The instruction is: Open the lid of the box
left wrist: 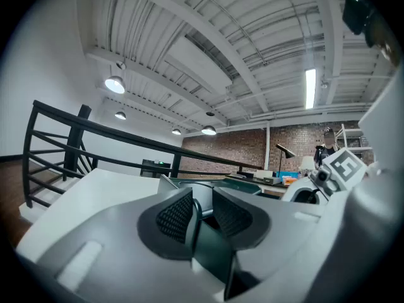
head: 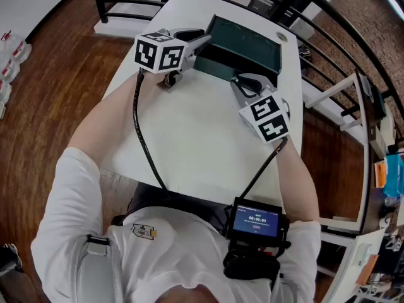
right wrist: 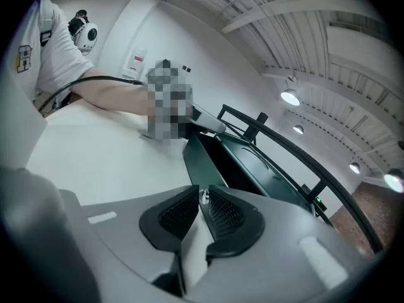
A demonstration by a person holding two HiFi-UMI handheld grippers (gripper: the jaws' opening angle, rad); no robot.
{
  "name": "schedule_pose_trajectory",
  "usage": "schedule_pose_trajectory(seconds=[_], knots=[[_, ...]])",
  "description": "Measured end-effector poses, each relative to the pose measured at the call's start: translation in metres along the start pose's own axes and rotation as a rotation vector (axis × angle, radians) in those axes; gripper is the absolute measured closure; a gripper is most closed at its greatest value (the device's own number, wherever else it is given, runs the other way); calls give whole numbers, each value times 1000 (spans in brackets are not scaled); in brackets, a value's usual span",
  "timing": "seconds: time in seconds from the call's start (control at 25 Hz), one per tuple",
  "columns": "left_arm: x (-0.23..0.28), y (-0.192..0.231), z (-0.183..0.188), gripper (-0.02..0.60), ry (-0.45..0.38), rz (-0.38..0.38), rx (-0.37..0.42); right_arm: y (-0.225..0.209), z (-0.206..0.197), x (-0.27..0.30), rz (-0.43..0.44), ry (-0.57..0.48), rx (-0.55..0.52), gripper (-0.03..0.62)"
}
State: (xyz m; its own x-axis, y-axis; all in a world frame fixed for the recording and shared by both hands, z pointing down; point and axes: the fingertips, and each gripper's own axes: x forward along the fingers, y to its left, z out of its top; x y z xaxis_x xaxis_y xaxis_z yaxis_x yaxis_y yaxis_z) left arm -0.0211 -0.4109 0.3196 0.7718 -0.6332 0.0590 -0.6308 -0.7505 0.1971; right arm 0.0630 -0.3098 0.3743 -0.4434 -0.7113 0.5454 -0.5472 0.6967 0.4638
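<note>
Forearms (head: 107, 115) extended, left tool (head: 205, 41) (right tool (head: 238, 81) too) pinches box (head: 247, 43).

This is a loft-style industrial workspace on a raised level. Above the jaws of the left gripper (left wrist: 202, 197) run exposed white ceiling beams and pipes (left wrist: 214, 46) with hanging dome lamps (left wrist: 114, 84). Beyond the jaws stand a black metal railing (left wrist: 82, 113) and a red brick wall (left wrist: 230, 145), and under them lie a white worktable (head: 202, 137) and a brown wooden plank floor (head: 57, 87).
</note>
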Motion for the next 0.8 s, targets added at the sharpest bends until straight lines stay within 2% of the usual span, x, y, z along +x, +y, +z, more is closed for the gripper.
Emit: schedule_pose_trajectory(seconds=[0.24,0.6,0.72,0.8], knots=[[-1,2,-4,483,2,13,-20,49,-2,-36,66,-16,-30,548],[3,6,-1,489,3,22,-20,49,-6,-39,31,-48,2,545],[3,6,-1,489,-6,3,-28,42,2,-51,-12,-138,66,530],[-10,3,-2,489,-33,-11,-55,38,2,-73,-34,-219,168,517]])
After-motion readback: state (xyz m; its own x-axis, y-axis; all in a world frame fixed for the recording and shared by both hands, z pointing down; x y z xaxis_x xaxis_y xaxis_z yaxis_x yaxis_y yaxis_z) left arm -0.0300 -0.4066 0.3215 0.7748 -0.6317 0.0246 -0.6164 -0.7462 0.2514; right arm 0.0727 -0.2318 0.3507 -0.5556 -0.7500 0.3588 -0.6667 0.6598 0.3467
